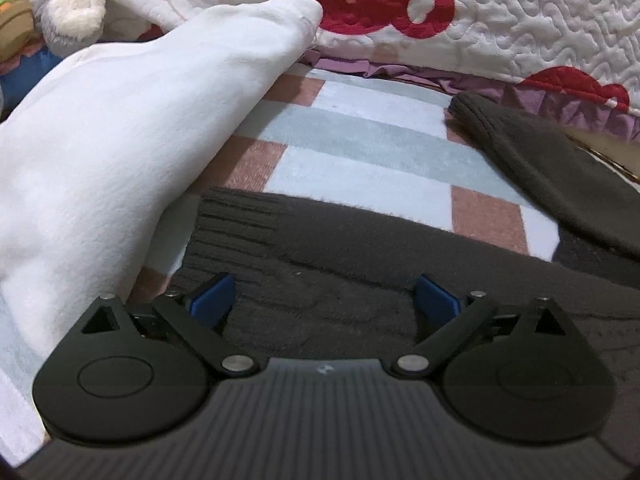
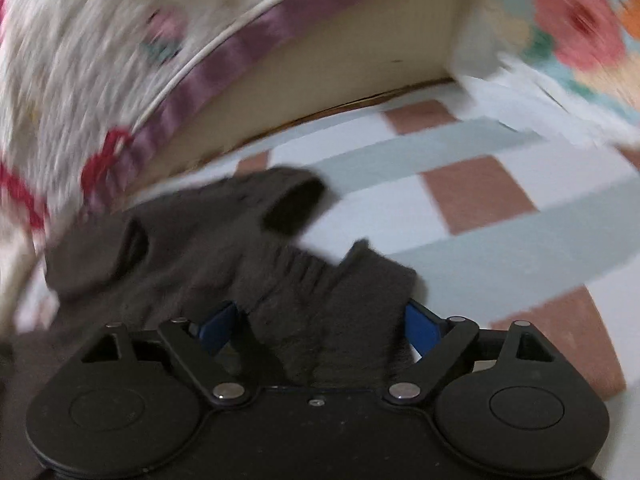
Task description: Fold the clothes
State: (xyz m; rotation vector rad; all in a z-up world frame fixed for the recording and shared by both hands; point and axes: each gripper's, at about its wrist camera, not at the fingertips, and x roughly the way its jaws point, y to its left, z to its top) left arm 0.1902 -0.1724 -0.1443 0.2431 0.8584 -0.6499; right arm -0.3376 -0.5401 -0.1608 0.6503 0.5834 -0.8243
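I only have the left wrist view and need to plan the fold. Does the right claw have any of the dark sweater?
Observer: Fabric of the dark sweater is bunched between the fingers of the right claw, but the jaws stand wide apart, not pinched.
Operator: Is a cuff visible there?
Observer: Yes, a sleeve cuff lies ahead of the claw with its opening facing the camera, though the picture is blurred.
Operator: What is at the far right?
Observer: A floral cloth at the edge of the checked blanket.
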